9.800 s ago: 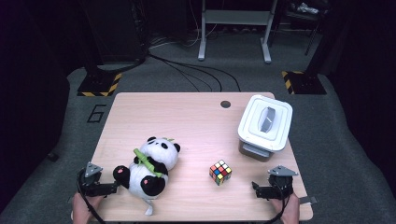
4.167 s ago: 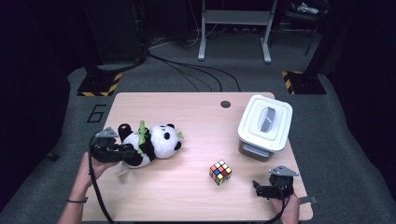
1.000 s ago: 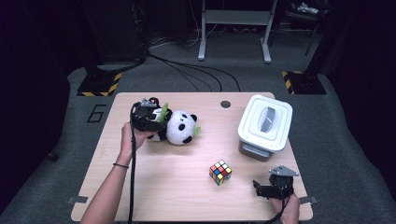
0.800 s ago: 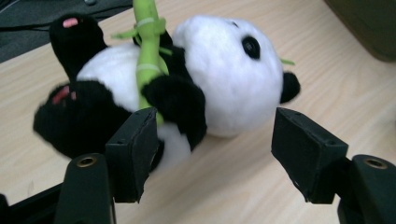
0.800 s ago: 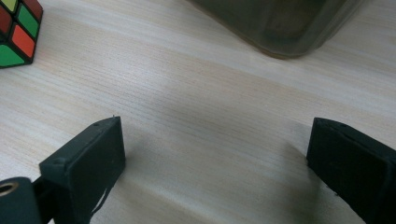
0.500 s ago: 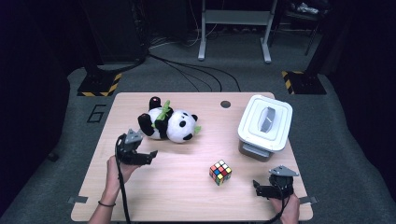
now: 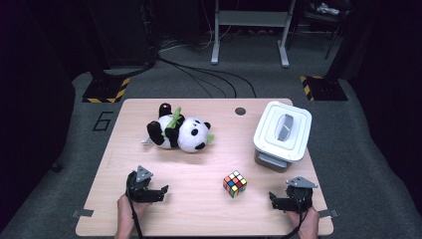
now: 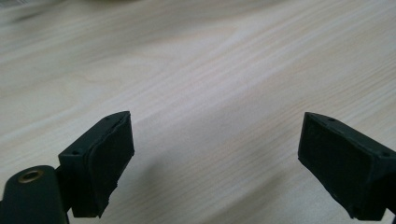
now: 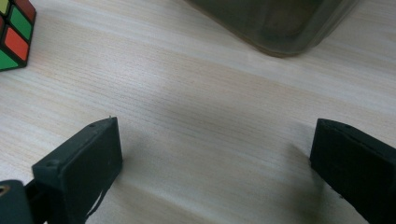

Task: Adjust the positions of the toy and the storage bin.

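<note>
Both grippers down at the near edge, jaws wide, nothing held.

I see my left gripper (image 7: 161, 191) low over the table (image 7: 199, 214) at the near left, well apart from the panda (image 7: 180, 133); its jaws have just been opening and stand wide with only bare wood between them in the left gripper view. The panda lies on its side at the far left of the table, untouched. My right gripper (image 7: 274, 199) sits at the near right, jaws equally wide and empty. The cube (image 7: 235, 183) rests between the two grippers, nearer the right one. The lidded box (image 7: 281, 133) stands at the right edge.
</note>
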{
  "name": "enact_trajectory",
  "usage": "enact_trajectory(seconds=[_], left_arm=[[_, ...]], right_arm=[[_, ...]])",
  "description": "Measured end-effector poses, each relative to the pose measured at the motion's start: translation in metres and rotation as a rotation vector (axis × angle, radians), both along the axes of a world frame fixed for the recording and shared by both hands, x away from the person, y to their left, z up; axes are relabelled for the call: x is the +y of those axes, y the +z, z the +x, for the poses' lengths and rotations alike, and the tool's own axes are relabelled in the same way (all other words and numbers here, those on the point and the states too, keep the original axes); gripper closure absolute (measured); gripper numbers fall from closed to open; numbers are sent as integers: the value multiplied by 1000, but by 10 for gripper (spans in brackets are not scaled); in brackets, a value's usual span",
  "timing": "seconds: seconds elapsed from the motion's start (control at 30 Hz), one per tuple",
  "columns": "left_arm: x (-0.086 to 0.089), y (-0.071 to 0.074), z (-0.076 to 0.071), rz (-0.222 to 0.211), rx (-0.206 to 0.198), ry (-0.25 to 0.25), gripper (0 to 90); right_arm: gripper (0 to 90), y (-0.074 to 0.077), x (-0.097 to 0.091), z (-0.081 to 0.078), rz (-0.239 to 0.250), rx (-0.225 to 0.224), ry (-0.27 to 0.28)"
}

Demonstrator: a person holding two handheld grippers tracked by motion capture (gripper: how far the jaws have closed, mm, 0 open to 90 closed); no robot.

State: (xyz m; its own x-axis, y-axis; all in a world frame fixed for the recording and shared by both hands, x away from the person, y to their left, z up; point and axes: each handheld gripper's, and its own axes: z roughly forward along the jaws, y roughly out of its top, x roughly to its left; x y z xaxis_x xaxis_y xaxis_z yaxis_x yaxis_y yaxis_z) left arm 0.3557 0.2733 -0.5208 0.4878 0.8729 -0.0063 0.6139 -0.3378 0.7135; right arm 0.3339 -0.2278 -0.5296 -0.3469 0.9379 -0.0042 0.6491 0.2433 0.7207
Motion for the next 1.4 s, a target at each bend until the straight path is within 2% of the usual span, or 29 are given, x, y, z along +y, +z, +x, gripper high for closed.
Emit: enact_trajectory(seconds=[0.1,0.23,0.33,0.43,0.5,0.63,0.8,0.9,0.93,1.07,1.1,1.13,1.4], left_arm=[[-3,-7,0,10,-2,1,72],[-5,-10,-1,-6,-19,13,65],[-5,-9,-1,10,-23,-8,60],[-6,-10,-1,8,-26,-2,60],[-5,-9,-1,12,-20,-8,62],[-6,-10,-1,7,-22,-22,59],[-8,-10,-1,-3,-22,-14,43],[-9,-10,-2,-6,-18,-13,43],[-8,-10,-2,8,-16,-28,43],[-8,-10,-2,7,-17,-29,43],[-8,-9,-2,5,-7,-35,43],[-9,-10,-2,-6,-20,-31,43],[-9,-10,-3,-1,-16,-41,43]], right_arm=[[14,0,0,0,0,-1,1],[4,0,1,0,4,3,-16],[1,0,1,0,2,2,-20],[0,0,1,-1,-6,2,-18],[0,0,2,-1,1,6,-37],[0,1,2,0,0,15,-41],[0,2,0,1,-12,26,-33],[0,4,2,-1,12,35,-32],[0,5,3,-2,11,32,-30],[0,11,11,-7,41,28,-5],[0,13,13,-8,35,25,14],[0,15,16,-9,35,25,20],[0,24,40,-14,48,11,94]])
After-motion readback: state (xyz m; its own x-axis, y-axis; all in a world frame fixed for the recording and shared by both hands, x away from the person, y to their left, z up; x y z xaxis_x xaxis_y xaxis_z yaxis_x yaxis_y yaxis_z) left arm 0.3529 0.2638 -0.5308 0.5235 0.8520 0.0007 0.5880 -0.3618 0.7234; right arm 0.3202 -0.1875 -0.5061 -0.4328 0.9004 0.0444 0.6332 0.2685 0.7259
